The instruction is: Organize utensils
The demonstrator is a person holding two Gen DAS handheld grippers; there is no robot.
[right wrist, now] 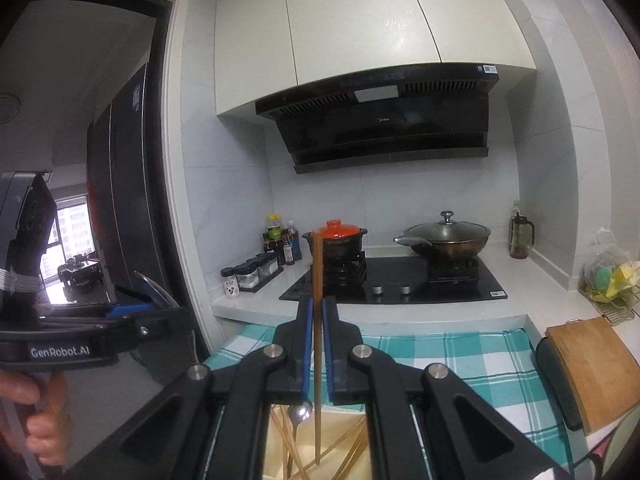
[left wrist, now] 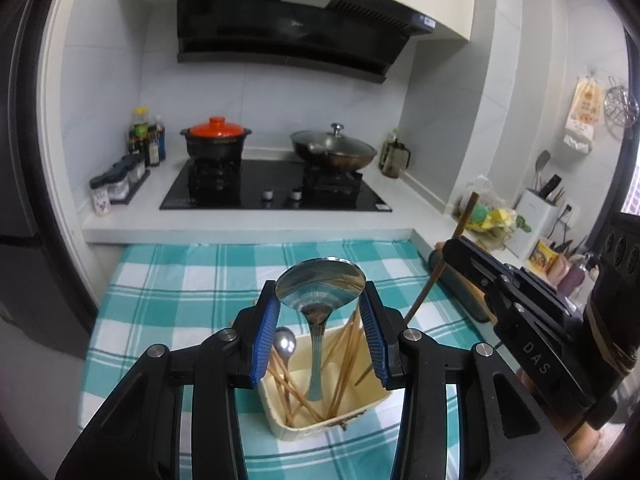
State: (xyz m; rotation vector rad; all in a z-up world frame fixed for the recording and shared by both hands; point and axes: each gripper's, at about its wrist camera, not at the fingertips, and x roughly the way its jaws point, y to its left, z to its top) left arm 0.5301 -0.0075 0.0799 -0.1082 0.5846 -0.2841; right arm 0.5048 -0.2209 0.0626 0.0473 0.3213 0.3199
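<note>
Hanging above the bin's rim (left wrist: 362,408), spoon (left wrist: 320,284) and chopstick (right wrist: 318,320) stand gripped.

- You are looking at a tablecloth (left wrist: 168,280) showing a teal-and-white check.
- Your left gripper (left wrist: 320,308) is wearing blue pads on black arms, and is gripping a shiny silver spoon (left wrist: 320,292).
- Your right gripper (right wrist: 318,344) is showing the same blue and black, and is pinching a brown wooden chopstick (right wrist: 317,280).
- The cream box (left wrist: 320,412) is holding tan chopsticks (left wrist: 288,384).
- A black pot (left wrist: 216,144) is carrying an orange-red lid.
- The hob (left wrist: 276,188) is gleaming black.
</note>
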